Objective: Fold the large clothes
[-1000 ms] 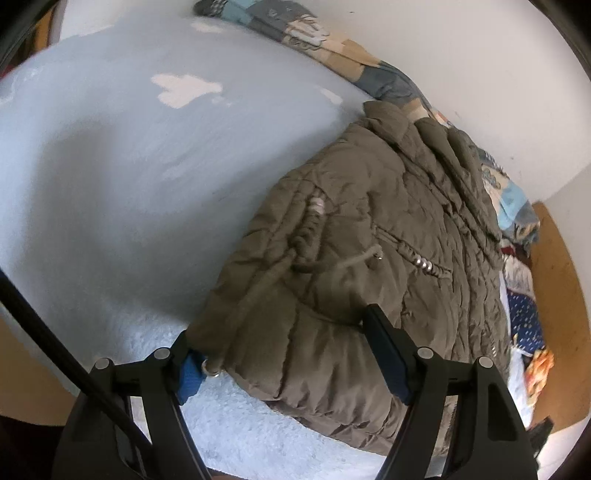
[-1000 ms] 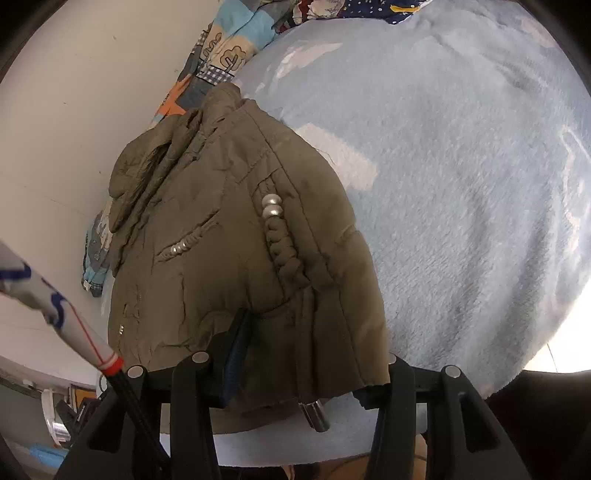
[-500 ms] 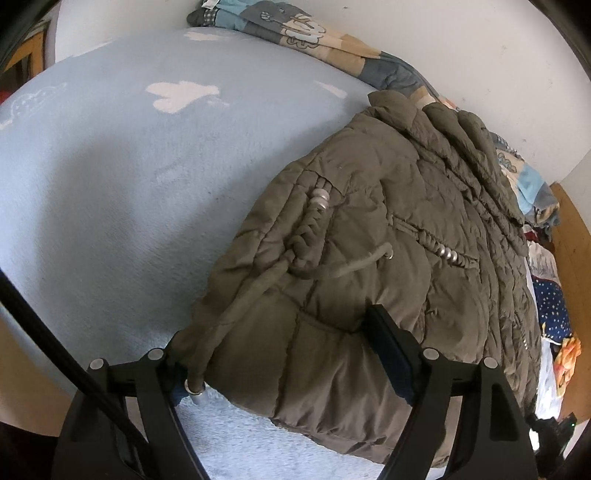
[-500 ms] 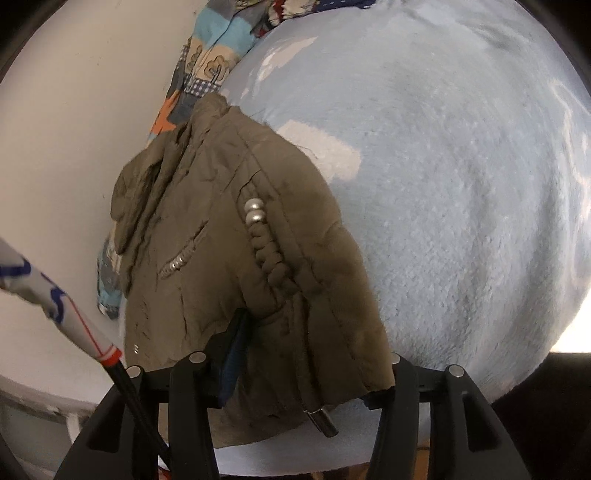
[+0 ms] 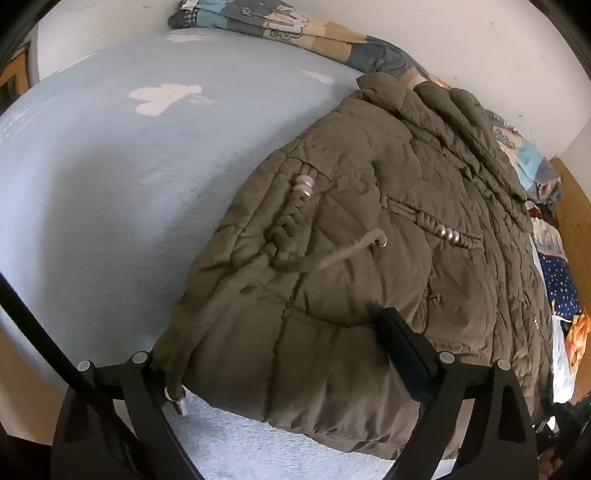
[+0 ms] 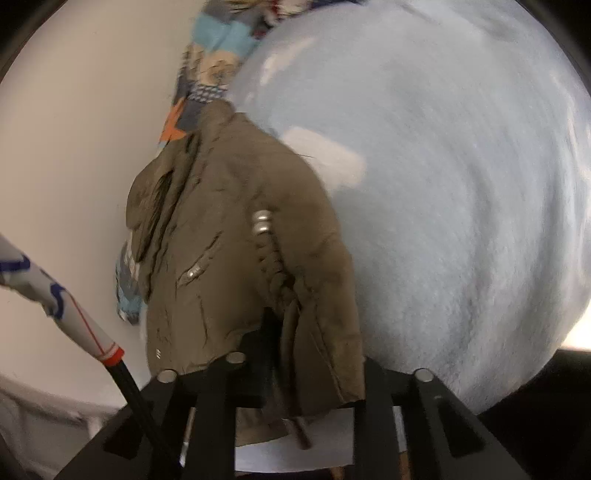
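An olive quilted jacket (image 5: 388, 236) lies on a light blue fleece blanket (image 5: 110, 184), collar toward the wall. My left gripper (image 5: 273, 354) has its jaws on either side of the jacket's near hem corner, holding the padded fabric. A braided drawcord with metal beads (image 5: 299, 206) runs down the jacket's front. In the right wrist view the jacket (image 6: 229, 236) hangs lifted and my right gripper (image 6: 310, 362) is shut on its other hem corner, the cord end (image 6: 299, 432) dangling below.
A patchwork quilt (image 5: 314, 29) lies along the white wall behind the jacket. Other clothes (image 5: 557, 280) are piled at the right by a wooden board. The blanket (image 6: 461, 184) spreads wide to the right in the right wrist view.
Both grippers have lifted the jacket's hem and drawn it up and back. The right wrist view tilted up and is blurred by motion; the hem hangs higher off the blanket.
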The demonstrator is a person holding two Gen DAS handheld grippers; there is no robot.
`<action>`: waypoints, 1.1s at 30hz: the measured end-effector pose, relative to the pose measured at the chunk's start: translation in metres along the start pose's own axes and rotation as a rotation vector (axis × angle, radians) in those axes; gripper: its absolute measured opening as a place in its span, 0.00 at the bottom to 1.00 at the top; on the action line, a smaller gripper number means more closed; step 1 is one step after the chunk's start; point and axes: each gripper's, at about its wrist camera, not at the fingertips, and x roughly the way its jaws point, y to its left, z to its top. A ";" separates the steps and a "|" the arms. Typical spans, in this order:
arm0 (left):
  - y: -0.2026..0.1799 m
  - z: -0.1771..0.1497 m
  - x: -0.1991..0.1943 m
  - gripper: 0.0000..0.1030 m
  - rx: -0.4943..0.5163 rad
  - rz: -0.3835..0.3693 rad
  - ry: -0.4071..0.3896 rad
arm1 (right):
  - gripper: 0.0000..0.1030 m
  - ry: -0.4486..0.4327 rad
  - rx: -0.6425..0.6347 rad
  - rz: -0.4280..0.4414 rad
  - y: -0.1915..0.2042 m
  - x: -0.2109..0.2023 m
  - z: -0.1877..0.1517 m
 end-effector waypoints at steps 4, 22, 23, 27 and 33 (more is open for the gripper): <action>-0.001 0.001 0.001 0.90 -0.004 -0.006 0.000 | 0.16 0.004 0.000 0.005 -0.001 -0.001 0.000; -0.008 -0.001 -0.015 0.44 0.042 0.008 -0.069 | 0.14 -0.008 -0.044 -0.021 0.009 0.006 0.003; -0.009 -0.002 -0.019 0.37 0.050 0.008 -0.083 | 0.14 -0.014 -0.054 -0.021 0.010 0.004 0.002; -0.013 -0.002 -0.036 0.23 0.073 -0.007 -0.141 | 0.12 -0.061 -0.124 -0.014 0.025 -0.009 0.003; -0.032 -0.002 -0.057 0.18 0.158 0.001 -0.234 | 0.11 -0.114 -0.230 0.008 0.048 -0.028 0.003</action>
